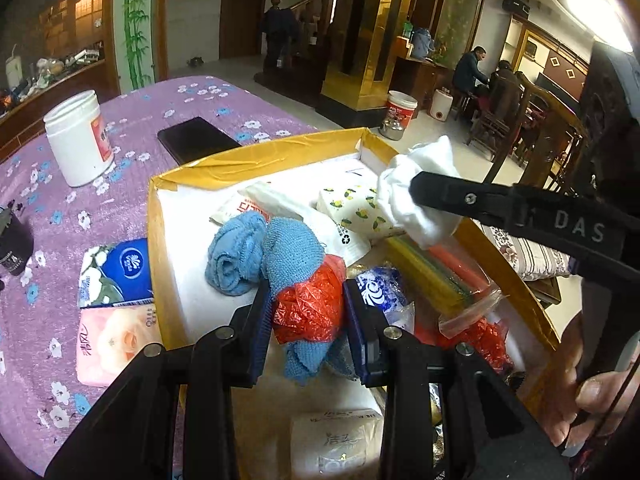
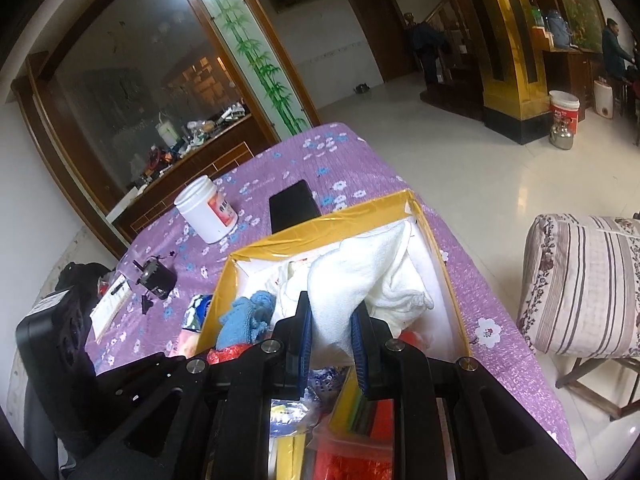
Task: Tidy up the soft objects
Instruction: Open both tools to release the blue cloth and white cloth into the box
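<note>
The left gripper (image 1: 306,312) is clamped on a bundle of red plastic bag (image 1: 310,308) and blue cloth (image 1: 290,256), held over the yellow-rimmed box (image 1: 256,160) on the purple flowered tablecloth (image 1: 132,120). The right gripper (image 2: 331,334) pinches a white towel (image 2: 360,276) tight between nearly closed jaws, above the same box. Beneath both, the box contents are half hidden: a lemon-print tissue pack (image 1: 352,208) and a clear bag (image 1: 460,280) show only in part. 2 tissue packs (image 1: 116,312) lie outside the box, beside its left wall
</note>
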The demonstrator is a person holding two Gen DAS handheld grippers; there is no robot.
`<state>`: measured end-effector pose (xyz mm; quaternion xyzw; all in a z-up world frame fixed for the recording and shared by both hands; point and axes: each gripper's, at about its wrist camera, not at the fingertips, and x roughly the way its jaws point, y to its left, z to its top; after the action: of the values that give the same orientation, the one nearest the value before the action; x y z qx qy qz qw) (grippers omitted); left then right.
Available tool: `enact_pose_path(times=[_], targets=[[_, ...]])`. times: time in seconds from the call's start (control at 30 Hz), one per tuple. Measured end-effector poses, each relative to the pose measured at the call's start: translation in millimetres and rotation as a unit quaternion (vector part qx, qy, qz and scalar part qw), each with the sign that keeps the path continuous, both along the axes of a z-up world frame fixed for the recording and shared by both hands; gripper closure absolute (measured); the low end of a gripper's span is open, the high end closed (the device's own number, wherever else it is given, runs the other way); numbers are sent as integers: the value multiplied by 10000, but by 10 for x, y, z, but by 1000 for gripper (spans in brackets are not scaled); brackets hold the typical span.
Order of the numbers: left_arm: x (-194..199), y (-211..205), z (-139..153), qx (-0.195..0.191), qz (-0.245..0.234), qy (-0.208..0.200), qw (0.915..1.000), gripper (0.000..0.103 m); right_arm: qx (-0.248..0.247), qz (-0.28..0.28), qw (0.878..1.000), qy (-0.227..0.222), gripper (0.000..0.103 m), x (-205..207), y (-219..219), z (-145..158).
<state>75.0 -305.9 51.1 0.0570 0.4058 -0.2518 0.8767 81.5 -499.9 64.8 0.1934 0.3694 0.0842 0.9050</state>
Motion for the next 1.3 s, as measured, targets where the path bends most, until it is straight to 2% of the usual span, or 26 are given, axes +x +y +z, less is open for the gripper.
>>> enact_pose_path(times=[0.53,0.73,0.87,0.97,1.03,1.3], targets=[[54,22,-19,-104,-34,61,9999,72,-213,150,9988,423,81,158,104,-176],[55,28,-12,-133,-19,42,9999,72,-269,184,9983,489,75,181,139,-178],[44,35,0,-156,-22,-3,9999,71,-266,158,9985,450,66,160,148,-145],[28,39,24,-205,-42,-23,9998,67,-248,148,9988,405,60,136,154,-99],[12,40,49,-243,-44,-49,9997,59,-282,117,9989,344,60,101,155,-58],[-70,9,178,-369,-160,-145,9991,51,-222,-22,9997,138,58,-77,105,104]])
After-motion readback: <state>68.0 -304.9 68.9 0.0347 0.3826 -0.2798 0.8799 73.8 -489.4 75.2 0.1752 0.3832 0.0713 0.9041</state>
